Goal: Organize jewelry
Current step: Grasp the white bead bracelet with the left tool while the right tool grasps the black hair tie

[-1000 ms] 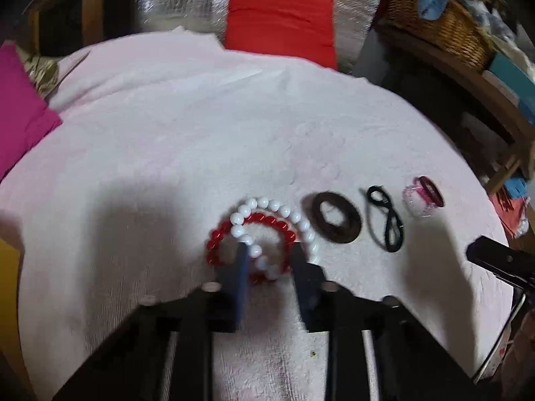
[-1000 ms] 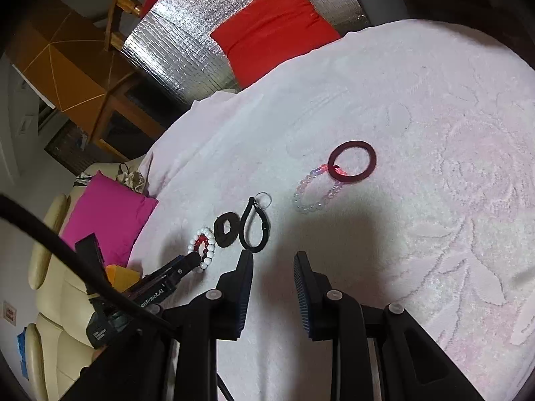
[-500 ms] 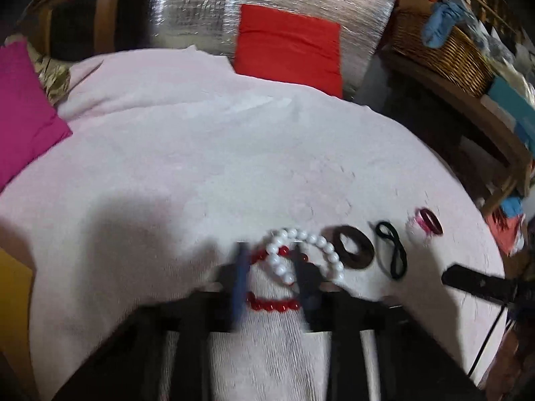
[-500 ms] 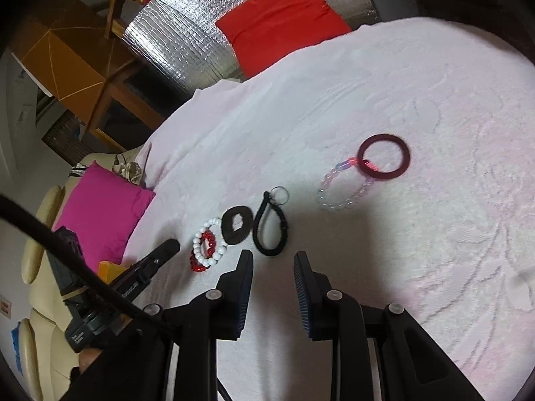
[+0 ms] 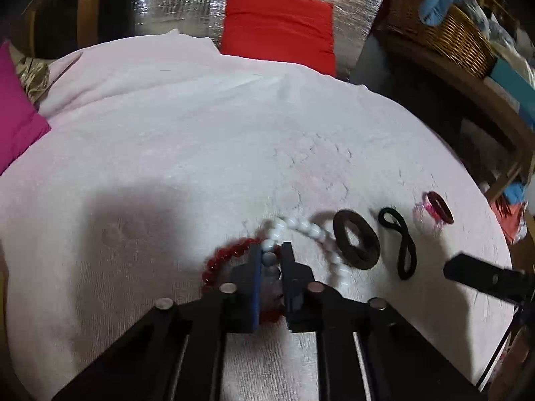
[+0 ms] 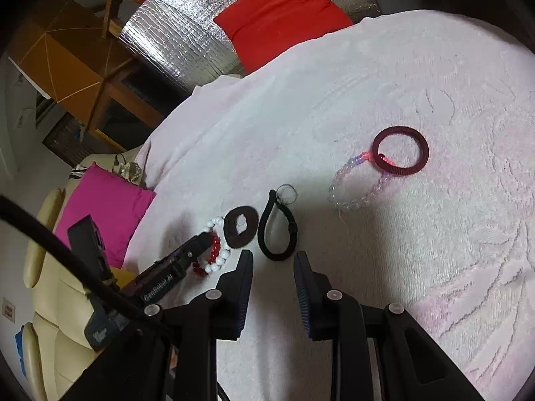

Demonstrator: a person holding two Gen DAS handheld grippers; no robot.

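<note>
Since the earlier frame our left gripper [image 5: 271,250] had opened, shifted a bit along the beads & clamped again, so the white bead bracelet [image 5: 314,230] got pulled out of its round shape and the red bead bracelet [image 5: 227,257] slid partly under the fingers. Nearest in the left wrist view, the jaws were pinched almost fully together on white beads, w/ red beads showing between the fingers lower down too; can't tell if those were gripped. Our right gripper [image 6: 272,264] hung just above the pink towel [image 6: 434,250], jaws partway apart, nothing betw. them. Just beyond its tips lay the black cord loop [image 6: 277,230] w/ a small metal ring [image 6: 287,193] at its far end. Beside that, toward the left gripper, sat the dark brown flat ring [image 6: 240,227], touching or nearly touching the white beads. Farther out, well apart from the rest, the clear-pink bead bracelet [image 6: 351,190] lay overlapped by the maroon bangle [image 6: 400,150]. At the back: a magenta cushion [image 6: 103,207], a red cushion [image 6: 281,16] against a silver foil sheet [image 6: 180,43], & in the left view a wicker basket [image 5: 444,30].
</note>
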